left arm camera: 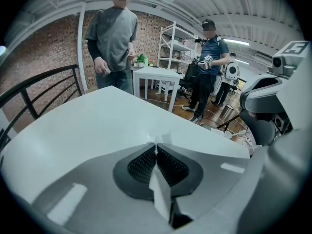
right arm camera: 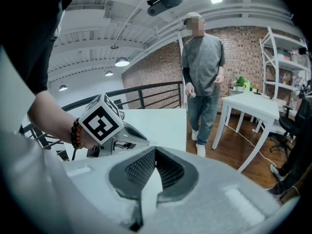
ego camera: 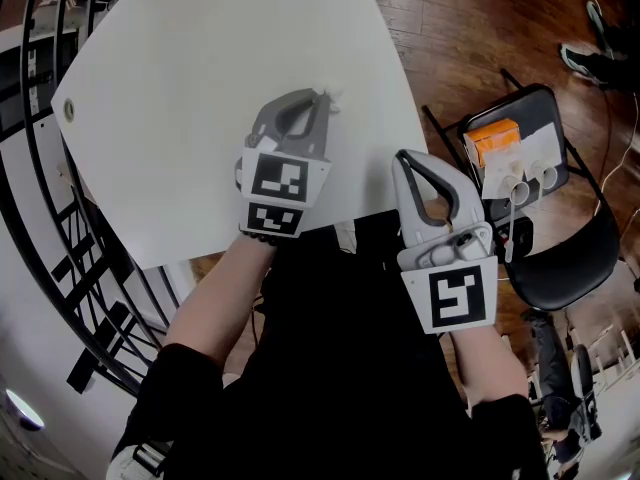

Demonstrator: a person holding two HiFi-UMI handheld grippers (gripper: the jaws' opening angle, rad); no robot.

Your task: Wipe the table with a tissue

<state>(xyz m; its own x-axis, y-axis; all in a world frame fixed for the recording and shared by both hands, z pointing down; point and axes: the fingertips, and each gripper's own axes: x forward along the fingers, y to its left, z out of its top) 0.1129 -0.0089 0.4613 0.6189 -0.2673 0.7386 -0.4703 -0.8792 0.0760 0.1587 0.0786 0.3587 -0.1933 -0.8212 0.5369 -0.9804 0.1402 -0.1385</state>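
The left gripper [ego camera: 318, 98] hangs over the near right part of the white table [ego camera: 200, 88], its jaws pressed together on a white tissue [ego camera: 333, 94]. A small tuft of the tissue pokes out past the tips, and the left gripper view shows a folded strip of it running back between the ribbed pads. Whether the tuft touches the tabletop cannot be told. The right gripper [ego camera: 403, 156] is held off the table, just beside its near right corner. Its jaws are closed tip to tip, and nothing shows between them but the pale table beyond. The tabletop around the tissue is bare white, with a small round fitting [ego camera: 69, 109] near its far left corner. A black metal railing [ego camera: 40, 168] curves along the left side of the table. To the right, on the wooden floor [ego camera: 460, 28], stands a black folding chair [ego camera: 560, 258] carrying an orange box [ego camera: 492, 140] and some white cups [ego camera: 530, 176], close to the right gripper. Beyond the far edge of the table a person in a grey shirt [left arm camera: 112, 38] stands facing it. Further back a second person in a blue top [left arm camera: 212, 52] stands beside a small white table [left arm camera: 156, 74] and a white shelf unit [left arm camera: 178, 48], against a brick wall [left arm camera: 63, 62].
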